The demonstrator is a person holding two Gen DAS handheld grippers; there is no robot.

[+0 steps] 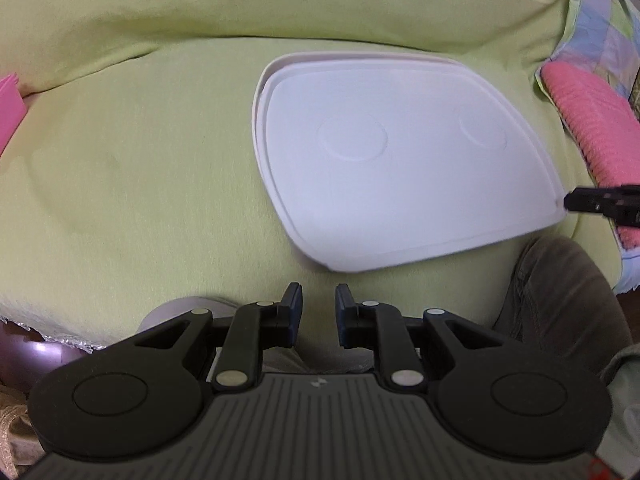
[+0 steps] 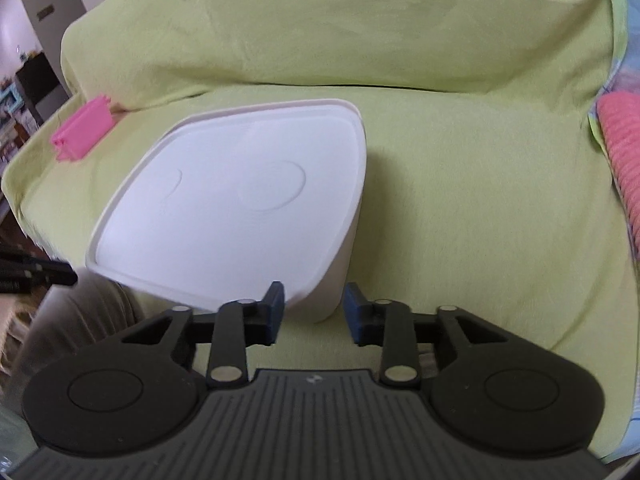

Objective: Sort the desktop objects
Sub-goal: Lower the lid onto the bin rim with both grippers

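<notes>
Your white box (image 2: 224, 216) sits on the green-covered seat (image 1: 128, 168), lid (image 1: 400, 168) on, and that lid is the reason nothing can go in yet. It looks seated all round its rim, so I judge the step in hand to be getting it off or open before any sorting.

Your left gripper (image 1: 316, 304) hangs just short of the box's near corner, released, with a narrow gap between the pads and nothing in them. It is low and level with the seat, which suits sliding in under the lid's lip.

Your right gripper (image 2: 314, 304) is also released, jaws wider apart, with the box's near right corner between and just beyond them. I cannot tell whether the left pad touches the rim or only overlaps it in view. Standing at that corner makes sense: the lip overhangs there and gives an edge to catch.

The pink comb-like piece (image 2: 82, 134) lies well apart near the seat's far left edge. A pink ribbed cushion (image 1: 592, 132) lies to the right.
</notes>
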